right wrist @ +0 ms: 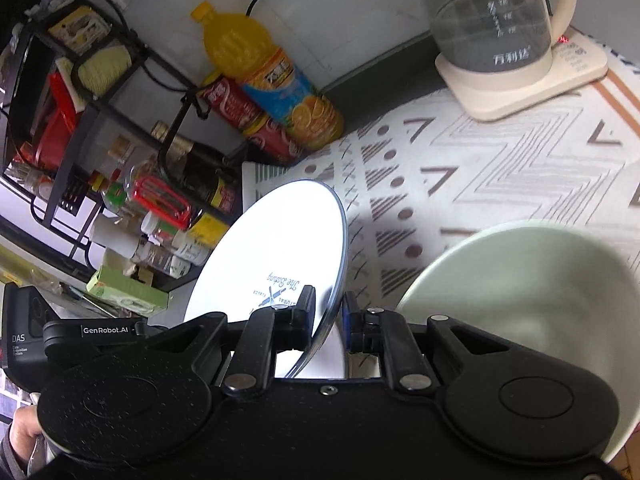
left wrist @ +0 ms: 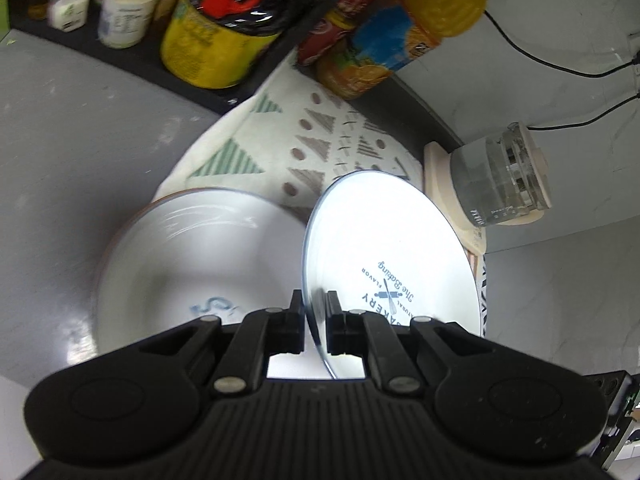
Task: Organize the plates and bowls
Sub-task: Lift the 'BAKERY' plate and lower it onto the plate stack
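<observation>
A grey bench (left wrist: 60,152) carries a patterned cloth (right wrist: 500,168), with a tiled wall behind. Both grippers are clamped on the rim of one white plate (left wrist: 392,240), which bears blue bakery lettering and is held tilted above the cloth. The left gripper (left wrist: 316,308) pinches the plate's near edge between nearly closed jaws. The right gripper (right wrist: 330,308) grips the rim in the same manner.

To the left of the plate, in the left wrist view, sits a white bowl (left wrist: 192,264) with blue script inside. To the right of the plate, in the right wrist view, sits a pale green bowl (right wrist: 520,292). Beyond the plate stands a glass kettle (right wrist: 492,28) on a cream base. Also beyond the plate are an orange juice bottle (right wrist: 264,76) and a black rack (right wrist: 80,120) of jars.
</observation>
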The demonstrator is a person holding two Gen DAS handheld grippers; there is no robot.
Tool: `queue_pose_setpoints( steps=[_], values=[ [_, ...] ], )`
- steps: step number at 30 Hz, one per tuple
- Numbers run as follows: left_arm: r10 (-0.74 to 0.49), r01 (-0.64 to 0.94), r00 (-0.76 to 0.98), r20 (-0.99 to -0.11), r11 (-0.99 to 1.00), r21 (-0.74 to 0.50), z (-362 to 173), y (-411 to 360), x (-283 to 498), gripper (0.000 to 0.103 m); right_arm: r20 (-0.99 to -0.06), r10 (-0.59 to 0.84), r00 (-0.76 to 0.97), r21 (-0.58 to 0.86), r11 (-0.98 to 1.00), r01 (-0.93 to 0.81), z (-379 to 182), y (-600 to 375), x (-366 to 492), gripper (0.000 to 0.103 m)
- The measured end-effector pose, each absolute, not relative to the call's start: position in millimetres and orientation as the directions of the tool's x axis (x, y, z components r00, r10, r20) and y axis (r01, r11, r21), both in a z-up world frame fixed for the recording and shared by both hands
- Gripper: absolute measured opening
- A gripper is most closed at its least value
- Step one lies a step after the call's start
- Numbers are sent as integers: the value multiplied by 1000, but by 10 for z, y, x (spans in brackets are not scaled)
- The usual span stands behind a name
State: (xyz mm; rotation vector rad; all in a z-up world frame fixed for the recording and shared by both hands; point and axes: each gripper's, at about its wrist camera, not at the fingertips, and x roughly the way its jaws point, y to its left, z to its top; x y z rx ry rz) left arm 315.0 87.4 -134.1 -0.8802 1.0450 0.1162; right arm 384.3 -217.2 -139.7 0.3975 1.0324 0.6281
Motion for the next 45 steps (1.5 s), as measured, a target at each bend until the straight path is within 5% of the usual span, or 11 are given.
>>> queue_pose_setpoints(
  steps=[45],
  values=[
    [-284, -562, 397, -873, 676, -476, -1964, 959, 2665, 12, -804, 466, 368, 338, 869, -362, -1734, -1676, 3096, 13]
  ],
)
